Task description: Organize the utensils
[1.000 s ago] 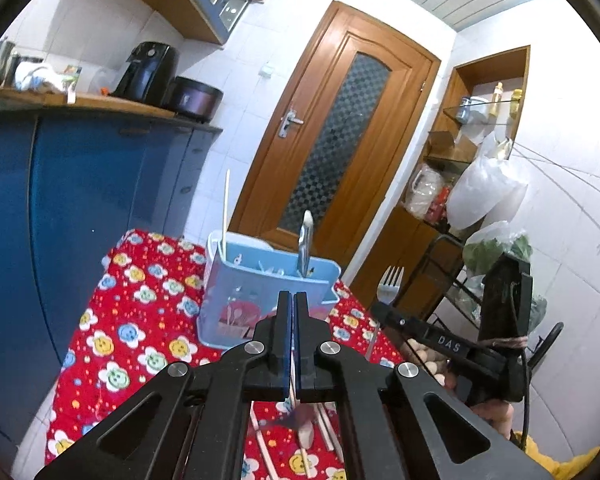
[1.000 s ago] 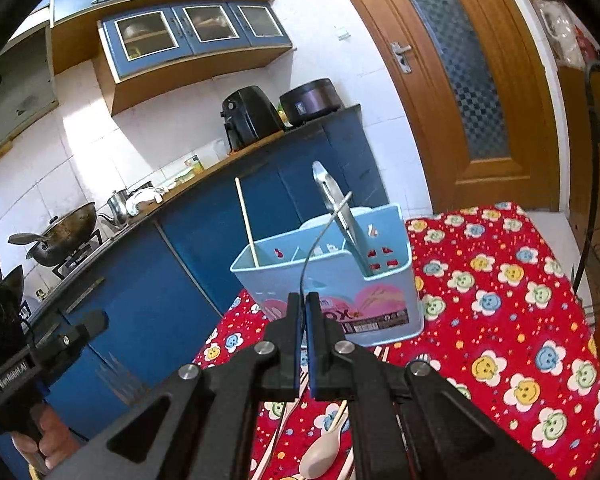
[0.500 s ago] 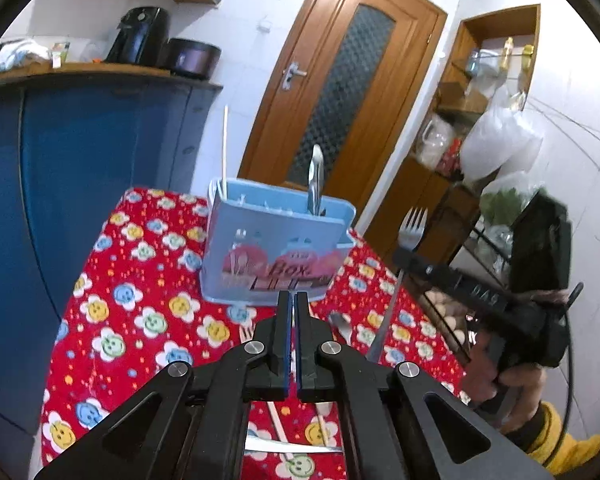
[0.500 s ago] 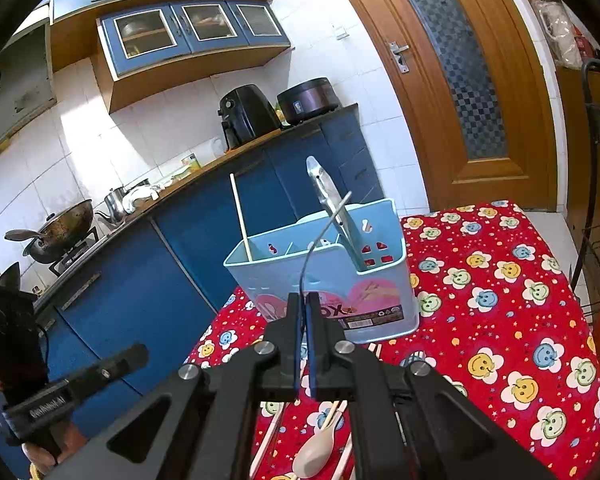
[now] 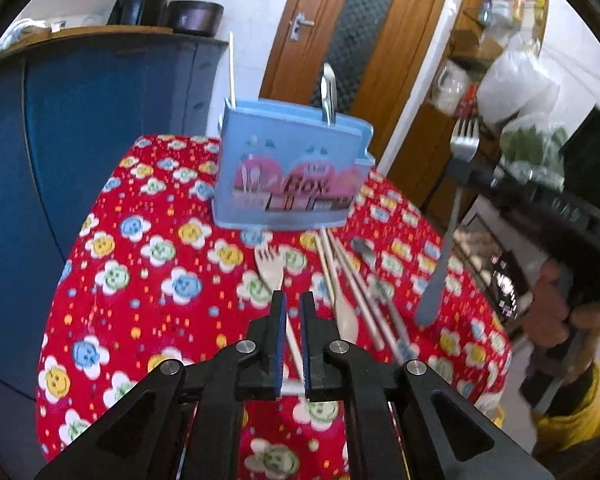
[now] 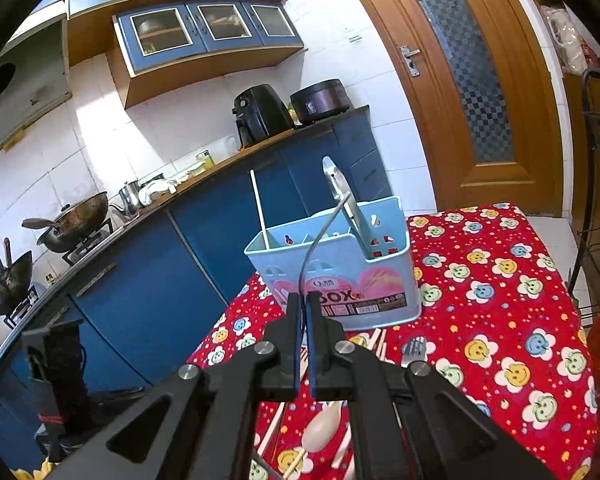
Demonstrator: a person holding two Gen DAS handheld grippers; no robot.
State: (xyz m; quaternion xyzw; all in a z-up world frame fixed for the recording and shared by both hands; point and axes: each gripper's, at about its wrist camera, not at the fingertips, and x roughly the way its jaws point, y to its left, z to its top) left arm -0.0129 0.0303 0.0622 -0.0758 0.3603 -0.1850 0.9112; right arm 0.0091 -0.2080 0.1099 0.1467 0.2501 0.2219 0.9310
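Note:
A light blue utensil caddy stands on the red flowered tablecloth. It holds one upright chopstick and a metal handle. In front of it lie a wooden fork, a wooden spoon, chopsticks and a metal spoon. My left gripper hangs low over the wooden fork's handle; its jaws are opening, a narrow gap shows and the pads press on nothing. My right gripper is shut on a metal fork, held tines-up to the right of the caddy.
Blue kitchen cabinets run close along the table's left side. A wooden door is behind the caddy, and a shelf with bags stands at the right. A hand in a yellow sleeve holds the right gripper.
My left gripper has sunk and tipped down toward the utensils on the cloth, and its jaws have parted slightly. The right gripper with the fork has stayed nearly still.

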